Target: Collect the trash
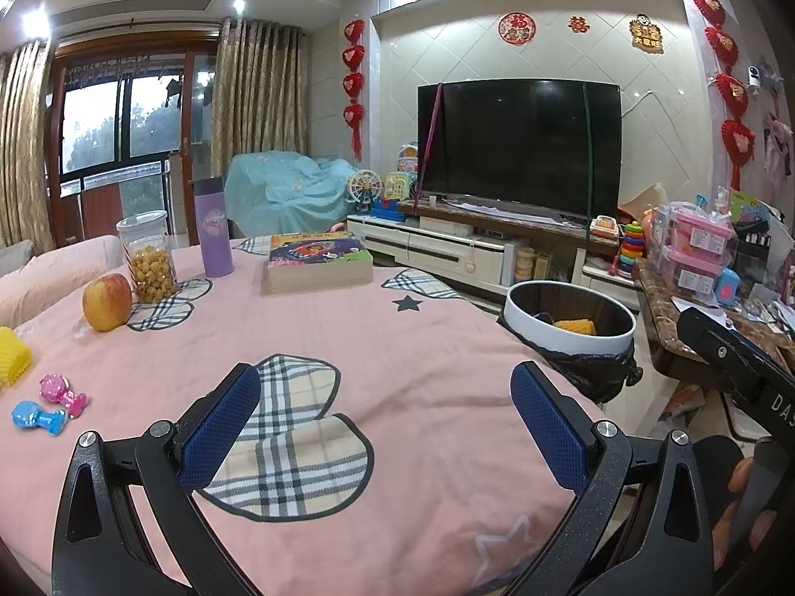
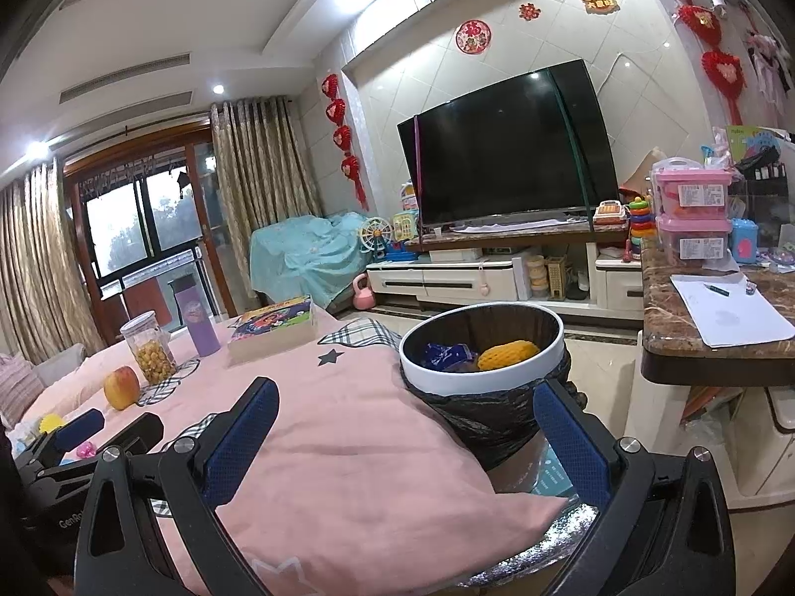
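- hovering low over the pink tablecloth (image 1: 422,347), the left gripper (image 1: 385,422) has its blue pads spread wide and holds nothing.
- the right gripper (image 2: 405,439) is equally wide open and empty, aimed toward the trash bin (image 2: 556,342).
- the bin stands just off the table's right edge, lined with a black bag, with a blue wrapper (image 2: 447,355) and yellow foam netting (image 2: 507,353) already inside.
- at the far left edge lies another yellow foam net (image 1: 15,355), near two small toys (image 1: 49,405).
- judged step: between pickups; next, the left gripper likely reaches left for that net.
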